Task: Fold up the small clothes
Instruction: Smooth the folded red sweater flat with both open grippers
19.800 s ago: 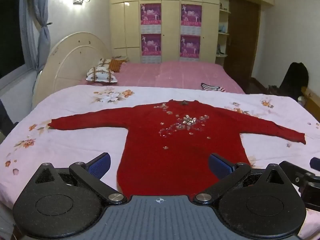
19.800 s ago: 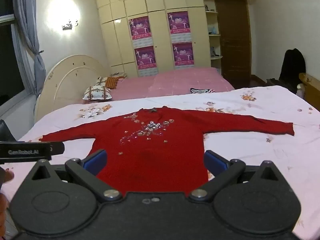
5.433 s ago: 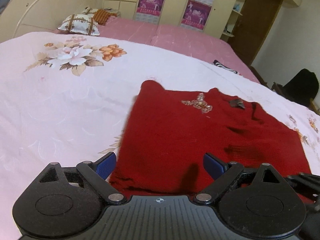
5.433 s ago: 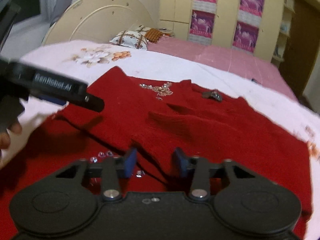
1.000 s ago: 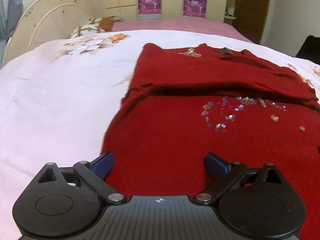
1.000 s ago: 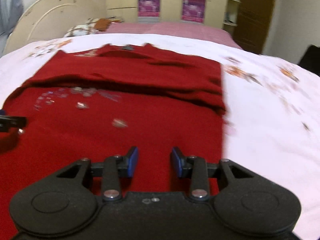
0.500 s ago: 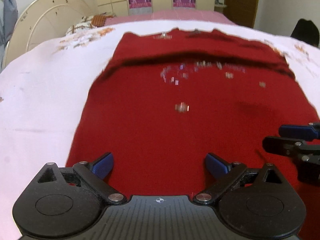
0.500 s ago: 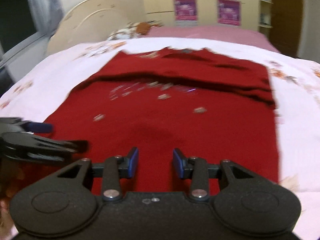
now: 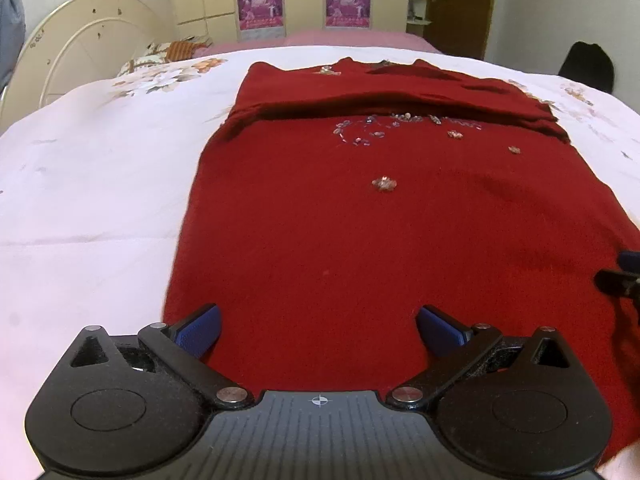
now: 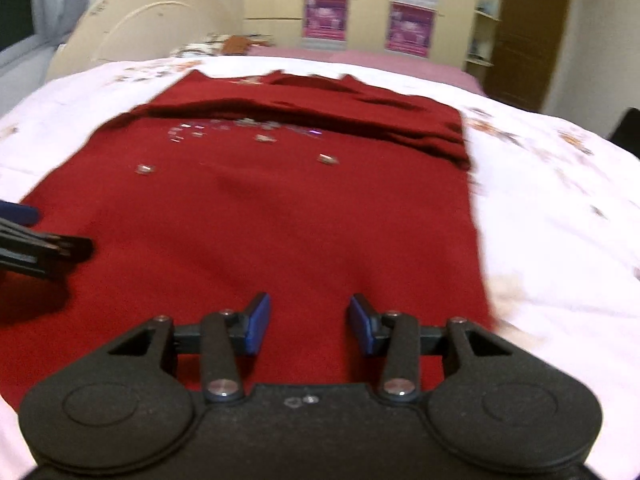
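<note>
Because the red sweater (image 9: 384,216) lies flat on the bed (image 9: 92,184) with both sleeves already folded across its upper part, what matters for the coming move is how its near hem sits against the two tools. Its long axis runs from 6 o'clock, at the hem, to 12 o'clock, at the collar, in both wrist views, with the sequin trim (image 9: 384,183) scattered about the middle and the sleeve fold lying crosswise above that. The left hand-held gripper (image 9: 318,330) hangs over the hem's left corner, its blue pads spread wide with only cloth showing beneath and nothing pinched; the sweater's left edge passes just at its left pad. The right hand-held gripper (image 10: 308,322) hangs over the hem toward the right corner, its jaws parting and partly spread, nothing caught between them, the sweater's right edge lying off at about 3 o'clock. Each tool shows at the other view's margin, near 3 o'clock and 9 o'clock. Neither is clearly nearer; I judge a two-handed hem pinch, carried toward 12 o'clock, comes next.
</note>
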The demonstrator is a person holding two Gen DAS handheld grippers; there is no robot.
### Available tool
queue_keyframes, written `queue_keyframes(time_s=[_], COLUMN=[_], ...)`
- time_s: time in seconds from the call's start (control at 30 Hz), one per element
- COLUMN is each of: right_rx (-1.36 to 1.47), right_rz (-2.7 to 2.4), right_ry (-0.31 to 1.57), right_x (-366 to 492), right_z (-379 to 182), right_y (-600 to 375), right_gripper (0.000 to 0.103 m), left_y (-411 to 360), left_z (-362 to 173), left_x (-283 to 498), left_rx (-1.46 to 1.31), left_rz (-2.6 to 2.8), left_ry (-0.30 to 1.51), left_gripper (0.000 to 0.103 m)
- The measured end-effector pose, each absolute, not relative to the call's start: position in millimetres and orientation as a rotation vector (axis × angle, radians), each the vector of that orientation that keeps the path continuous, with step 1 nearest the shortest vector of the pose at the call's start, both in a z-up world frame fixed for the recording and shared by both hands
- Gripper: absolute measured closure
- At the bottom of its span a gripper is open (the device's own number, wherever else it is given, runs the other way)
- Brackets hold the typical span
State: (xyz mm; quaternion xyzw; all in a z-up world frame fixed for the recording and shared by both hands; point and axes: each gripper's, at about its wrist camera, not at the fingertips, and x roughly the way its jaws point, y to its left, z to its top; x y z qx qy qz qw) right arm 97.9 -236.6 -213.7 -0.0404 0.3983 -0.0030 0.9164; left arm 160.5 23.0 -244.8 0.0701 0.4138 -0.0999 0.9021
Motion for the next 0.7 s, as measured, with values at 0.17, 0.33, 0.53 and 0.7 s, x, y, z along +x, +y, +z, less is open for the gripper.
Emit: queue_keyframes(time_s=[0.17, 0.33, 0.53, 0.7], right_rx=[-0.081, -0.071, -0.021, -0.030], right_rz=[-0.074, -0.102, -0.023, 0.036], right_ry=[0.818, 0.830, 0.796, 0.789], right_x=[82.8, 78.4, 71.8, 67.8], right_z=[-216.1, -210.4, -198.6, -196.1], right_y=[-242.3, -237.9, -214.4, -188.3], right_gripper=[0.057, 0.057, 0.055, 0.052], left_y=[30.6, 43.8, 41.5, 47.0], left_z=[-241.9, -237.1, -228.3, -236.3], left_x=[150.2, 139.4, 122.7, 111.6], left_rx=[0.162, 0.145, 0.157, 0.176], left_rz=[-0.221, -0.220, -0.245, -0.252], left_ry=[0.848, 0.860, 0.831, 0.857], left_gripper=[0.000, 0.000, 0.000, 0.000])
